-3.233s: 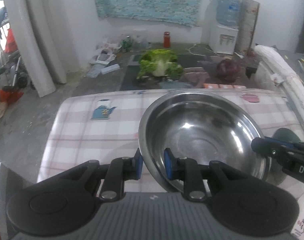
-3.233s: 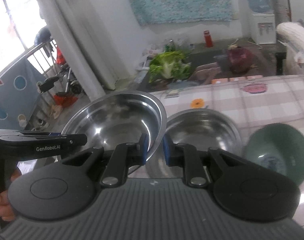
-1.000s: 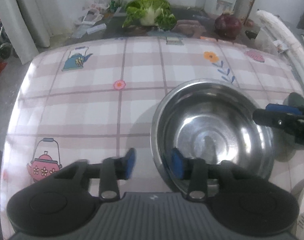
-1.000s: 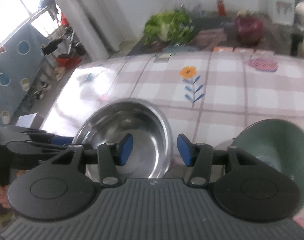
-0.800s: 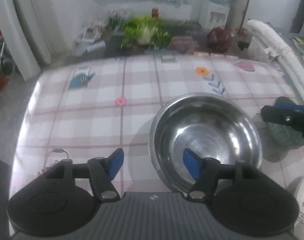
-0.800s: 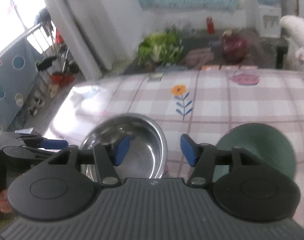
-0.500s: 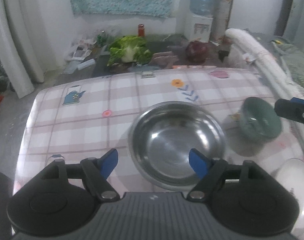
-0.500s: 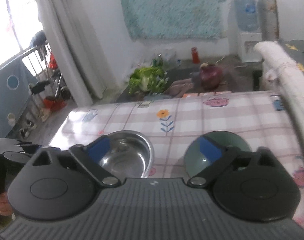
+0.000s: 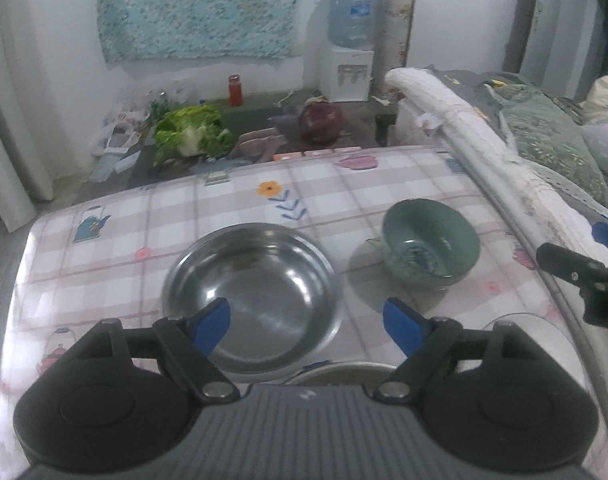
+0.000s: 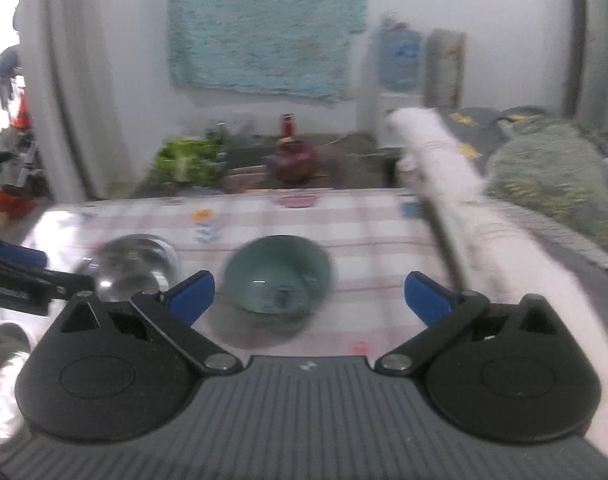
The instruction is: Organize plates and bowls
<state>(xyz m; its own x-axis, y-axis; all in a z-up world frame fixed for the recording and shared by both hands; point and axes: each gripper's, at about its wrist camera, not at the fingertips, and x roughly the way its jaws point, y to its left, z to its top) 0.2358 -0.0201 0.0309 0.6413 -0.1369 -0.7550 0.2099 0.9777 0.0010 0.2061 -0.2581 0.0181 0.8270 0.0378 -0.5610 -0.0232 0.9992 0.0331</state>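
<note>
A table covered with a pink checked cloth [image 9: 116, 248] printed with teapots and flowers fills the left wrist view. Beyond its far edge, on the floor ahead of both grippers, lie a leafy green cabbage [image 9: 190, 136], a dark red round vegetable [image 9: 321, 123] and a red bottle [image 9: 235, 90]; a water dispenser [image 9: 350, 44] stands against the white wall beside a blue patterned hanging [image 9: 204, 8]. To the right of the table runs a bed rail wrapped in white cloth [image 9: 456, 120], close alongside the right gripper's path.

The left gripper [image 9: 306, 322] has its jaws opening, with nothing pressed between the blue pads. Directly ahead of it and slightly left sits a wide, shiny steel bowl [image 9: 252, 296], upright on the cloth, empty and reflecting light. Ahead to its right, well apart from the steel bowl, stands a smaller green bowl [image 9: 430, 242] with a dark pattern inside. A second metal rim [image 9: 340, 370] peeks out just under the gripper body; what dish it belongs to is hard to tell.

The right gripper [image 10: 309, 296] is spread wide and holds nothing. Its view is blurred. The green bowl [image 10: 278, 276] lies just ahead between its fingers, slightly left, untouched; the steel bowl [image 10: 134, 266] lies further left.
</note>
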